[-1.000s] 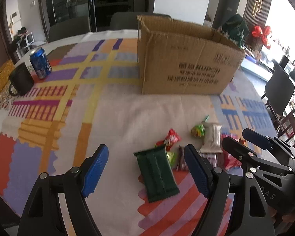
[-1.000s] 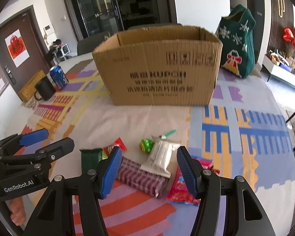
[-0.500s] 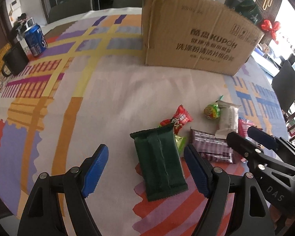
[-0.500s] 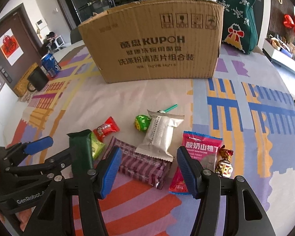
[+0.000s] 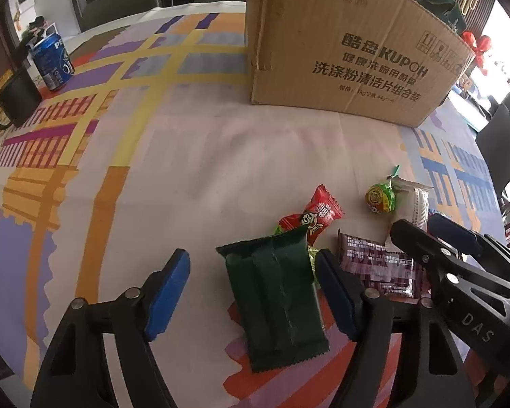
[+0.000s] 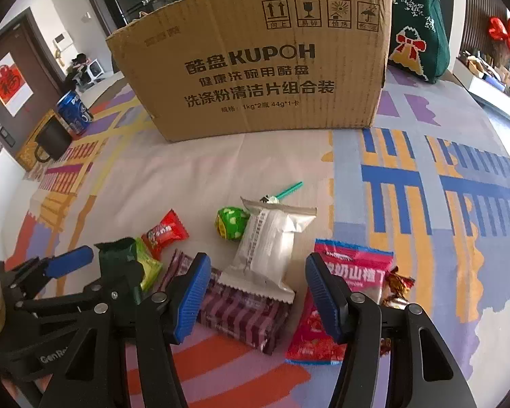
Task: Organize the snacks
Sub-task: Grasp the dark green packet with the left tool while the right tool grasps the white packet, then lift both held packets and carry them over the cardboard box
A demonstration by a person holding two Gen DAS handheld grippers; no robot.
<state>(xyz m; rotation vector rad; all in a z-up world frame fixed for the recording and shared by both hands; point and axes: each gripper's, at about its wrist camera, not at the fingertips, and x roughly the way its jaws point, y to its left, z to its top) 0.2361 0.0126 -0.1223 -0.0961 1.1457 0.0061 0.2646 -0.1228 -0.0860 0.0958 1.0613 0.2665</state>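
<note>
Both hand-held grippers hang over a small heap of wrapped snacks at the near edge of a patterned tablecloth (image 5: 193,156); a cardboard box (image 6: 255,68), the likely destination, stands at the far side.

Left gripper (image 5: 253,294): jaws closing, with a dark green packet (image 5: 275,299) lying flat between them; the pads do not yet press on it. The packet looks light, soft and slick, a sealed film pouch with crimped ends. It probably crumples under a firm squeeze, so the long side edges, near the middle, seem the best place to grip.

Right gripper (image 6: 256,294): jaws apart, holding nothing, poised over a silver-white packet (image 6: 272,244) that overlaps a purple striped bar (image 6: 241,312). A grip across the pillow-shaped middle of the silver packet should lift it off the bar without dragging it.

Nearby lie a red candy (image 6: 165,233), a green lollipop (image 6: 231,222), a pink bag (image 6: 343,292) and a gold-wrapped sweet (image 6: 399,284). All appear light and likely to slide on the cloth.

At the far left stand a blue can (image 5: 52,61) and a black mug (image 5: 15,98), well apart from the snacks.
</note>
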